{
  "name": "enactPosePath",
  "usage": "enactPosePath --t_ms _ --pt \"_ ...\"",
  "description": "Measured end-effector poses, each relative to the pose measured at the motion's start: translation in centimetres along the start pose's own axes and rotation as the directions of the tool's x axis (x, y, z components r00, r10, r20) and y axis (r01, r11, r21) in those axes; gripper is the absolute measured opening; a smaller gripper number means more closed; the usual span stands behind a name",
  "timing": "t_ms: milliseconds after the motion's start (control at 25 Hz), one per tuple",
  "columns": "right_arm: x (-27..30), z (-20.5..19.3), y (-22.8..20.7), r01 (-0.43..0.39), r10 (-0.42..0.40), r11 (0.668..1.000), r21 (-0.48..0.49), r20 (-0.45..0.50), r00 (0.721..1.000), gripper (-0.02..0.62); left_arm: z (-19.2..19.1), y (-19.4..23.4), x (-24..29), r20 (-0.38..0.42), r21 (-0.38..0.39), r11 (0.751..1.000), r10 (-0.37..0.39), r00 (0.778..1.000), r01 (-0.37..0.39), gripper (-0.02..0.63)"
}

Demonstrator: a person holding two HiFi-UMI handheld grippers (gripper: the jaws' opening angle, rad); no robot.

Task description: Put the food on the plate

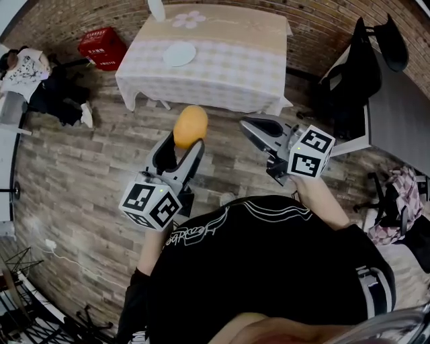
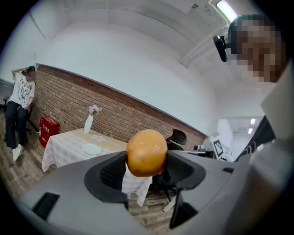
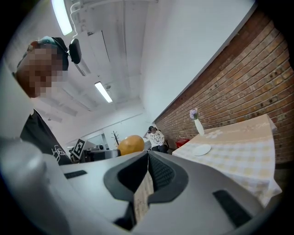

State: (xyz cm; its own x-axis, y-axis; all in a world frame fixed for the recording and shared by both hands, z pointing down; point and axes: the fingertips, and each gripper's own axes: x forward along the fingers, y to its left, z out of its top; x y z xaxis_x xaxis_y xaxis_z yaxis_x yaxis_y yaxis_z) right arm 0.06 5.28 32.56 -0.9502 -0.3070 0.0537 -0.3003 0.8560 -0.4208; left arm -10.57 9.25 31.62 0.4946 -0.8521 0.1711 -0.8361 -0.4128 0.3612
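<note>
A round orange-yellow piece of food (image 1: pixel 190 125) sits between the jaws of my left gripper (image 1: pixel 183 138), which is shut on it and held in the air above the wooden floor. The left gripper view shows the food (image 2: pixel 146 152) pressed by both pads. My right gripper (image 1: pixel 257 127) hangs to the right of it at about the same height, shut, with nothing between its jaws; from its own view the food (image 3: pixel 131 144) shows to the left. A white plate (image 1: pixel 179 54) lies on the cloth-covered table (image 1: pixel 228 67) some way ahead of both grippers.
A white vase (image 1: pixel 156 8) with flowers stands at the table's far edge. A red crate (image 1: pixel 102 47) and a seated person (image 1: pixel 27 70) are at the left. A black office chair (image 1: pixel 356 74) and a grey desk (image 1: pixel 403 114) stand at the right.
</note>
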Motion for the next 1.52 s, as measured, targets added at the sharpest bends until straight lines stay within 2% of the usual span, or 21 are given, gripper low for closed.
enactPosePath --t_ms 240,640,1320,1520 --pt "2.7 0.2 -0.8 0.017 -0.017 1.0 0.007 0.001 1.0 -0.003 1.2 3.0 0.8 -0.002 0.003 1.0 -0.01 1.0 0.01 0.276" --pt "4.7 1.4 -3.0 0.005 -0.005 1.0 0.011 0.005 1.0 -0.003 2.2 5.2 2.7 0.004 0.003 1.0 -0.003 1.0 0.003 0.276" --pt "12.8 7.9 -18.0 -0.018 0.019 0.999 0.035 -0.018 1.0 -0.003 7.3 15.4 16.7 -0.033 -0.026 0.999 0.039 0.999 -0.04 0.276" --pt "14.3 9.3 -21.0 -0.036 0.037 0.999 0.028 -0.018 0.999 -0.003 8.7 17.2 19.7 -0.032 -0.007 0.999 0.052 0.998 -0.052 0.276"
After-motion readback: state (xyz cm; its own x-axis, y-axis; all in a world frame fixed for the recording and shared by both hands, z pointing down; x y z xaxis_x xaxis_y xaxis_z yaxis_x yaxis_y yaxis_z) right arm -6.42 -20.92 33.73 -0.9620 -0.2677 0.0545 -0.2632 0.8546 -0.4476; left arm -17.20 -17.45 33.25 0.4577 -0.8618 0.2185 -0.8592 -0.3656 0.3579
